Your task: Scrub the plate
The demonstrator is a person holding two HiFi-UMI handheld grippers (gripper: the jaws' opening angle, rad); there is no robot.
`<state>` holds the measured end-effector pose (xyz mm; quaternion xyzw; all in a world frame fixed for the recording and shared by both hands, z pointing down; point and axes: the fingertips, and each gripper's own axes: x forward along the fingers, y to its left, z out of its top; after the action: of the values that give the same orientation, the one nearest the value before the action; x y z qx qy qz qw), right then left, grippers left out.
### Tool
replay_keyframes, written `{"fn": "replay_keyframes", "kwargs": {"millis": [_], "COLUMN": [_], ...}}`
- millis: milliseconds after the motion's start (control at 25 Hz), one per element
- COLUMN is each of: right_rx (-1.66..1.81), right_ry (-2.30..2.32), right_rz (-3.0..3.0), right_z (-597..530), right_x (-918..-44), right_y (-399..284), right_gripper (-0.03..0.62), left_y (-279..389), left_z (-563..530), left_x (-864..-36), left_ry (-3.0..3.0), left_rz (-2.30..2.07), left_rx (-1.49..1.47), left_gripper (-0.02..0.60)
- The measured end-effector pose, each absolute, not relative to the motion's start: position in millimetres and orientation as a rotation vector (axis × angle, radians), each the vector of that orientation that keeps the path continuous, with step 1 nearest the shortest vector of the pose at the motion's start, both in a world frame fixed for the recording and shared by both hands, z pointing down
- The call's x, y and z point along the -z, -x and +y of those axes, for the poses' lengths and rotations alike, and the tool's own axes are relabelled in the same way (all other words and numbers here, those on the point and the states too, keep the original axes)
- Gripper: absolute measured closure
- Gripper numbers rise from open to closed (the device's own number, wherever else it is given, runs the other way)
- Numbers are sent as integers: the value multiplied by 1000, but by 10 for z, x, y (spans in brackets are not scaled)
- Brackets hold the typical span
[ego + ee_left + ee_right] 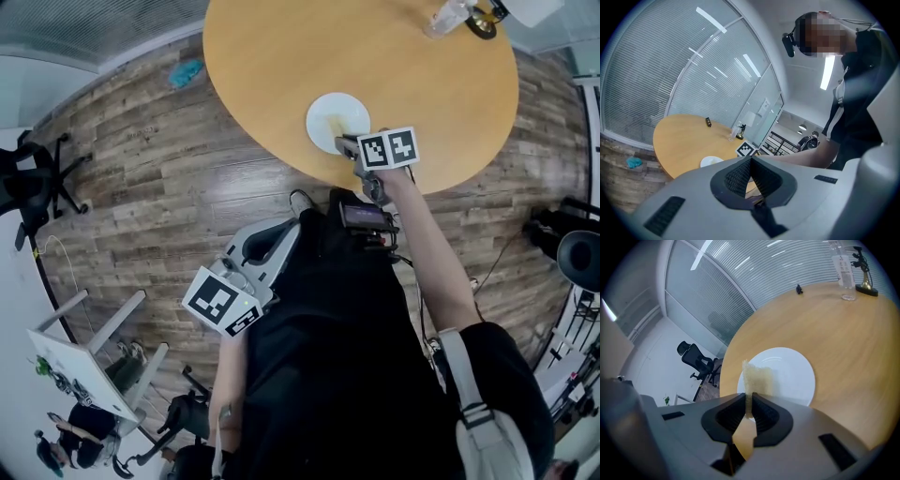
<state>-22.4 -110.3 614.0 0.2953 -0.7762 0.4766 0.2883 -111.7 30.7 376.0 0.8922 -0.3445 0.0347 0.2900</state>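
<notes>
A white plate (337,120) lies near the front edge of the round wooden table (281,56). In the right gripper view the plate (787,373) sits just beyond my right gripper (751,401), which is shut on a thin pale yellow sponge (757,378). The sponge stands upright over the plate's near left part; whether it touches the plate I cannot tell. In the head view my right gripper (347,144) is at the plate's near rim. My left gripper (267,246) hangs low beside the person's body, off the table, jaws shut with nothing between them (751,161).
A clear bottle (843,267) and a small gold-based stand (866,284) are at the table's far edge, with a small black object (799,288) nearby. A black office chair (33,183) and a teal object (186,72) are on the wooden floor to the left.
</notes>
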Motion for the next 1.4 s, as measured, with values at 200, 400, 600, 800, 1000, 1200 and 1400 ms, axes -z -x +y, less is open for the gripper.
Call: {"fn": "replay_keyframes", "kwargs": {"millis": [200, 400, 600, 800, 1000, 1200, 1400], "right_rx": [-1285, -1278, -1283, -1300, -1302, -1337, -1350], "right_ry": [-739, -700, -686, -695, -702, -745, -758], "right_rz": [-2085, -2099, -2102, -2104, -2093, -2090, -2089], "right_z": [-1070, -1119, -1117, -1089, -1002, -1024, -1064], "right_x": [-6157, -6152, -6157, -6145, -6151, -6146, -6159], "right_y": [442, 627, 734, 700, 577, 405, 304], "right_gripper": [554, 555, 554, 554, 554, 554, 554], "left_y": [1173, 1226, 1276, 1252, 1159, 1104, 1091], "left_z": [296, 250, 210, 148, 139, 106, 109], "left_x": [-3776, -3774, -3758, -3736, -3737, -3739, -3757], "left_ry": [-2369, -2365, -2374, -2391, -2403, -2410, -2404], "left_rz": [-932, -940, -941, -920, -879, -860, -864], "left_rx": [-89, -90, -92, -93, -99, -102, -106], "left_gripper": [571, 571, 571, 571, 570, 571, 571]}}
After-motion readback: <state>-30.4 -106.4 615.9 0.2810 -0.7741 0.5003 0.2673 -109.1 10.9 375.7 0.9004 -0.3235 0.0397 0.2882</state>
